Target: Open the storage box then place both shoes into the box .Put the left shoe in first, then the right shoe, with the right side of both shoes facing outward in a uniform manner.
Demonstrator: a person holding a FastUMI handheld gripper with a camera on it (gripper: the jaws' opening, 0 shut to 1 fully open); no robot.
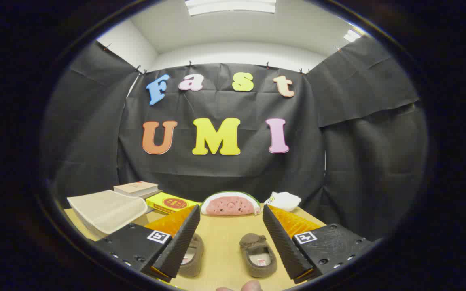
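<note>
The gripper (pixel 231 242) fingers are hanging spread wide above a tan tabletop (pixel 221 234). Two brown slippers (pixel 258 255) are lying between them. Black cloth is walling the booth.

We see the hand-held gripper (pixel 229 242) with fingers spread wide over the worktop (pixel 221 238). Two shoes lie on the worktop between the fingers: the left shoe (pixel 192 255) sits partly behind the left finger, the right shoe (pixel 258 255) just beside the right finger, the two shoes apart. Beyond the fingers, a watermelon plush (pixel 230 203) sits at the back, a small bag (pixel 283 200) to its right. Left of the plush: a flat box (pixel 170 202), then a book (pixel 136 188) behind it. The storage box (pixel 105 210) sits at far left, in front of the book.
</note>
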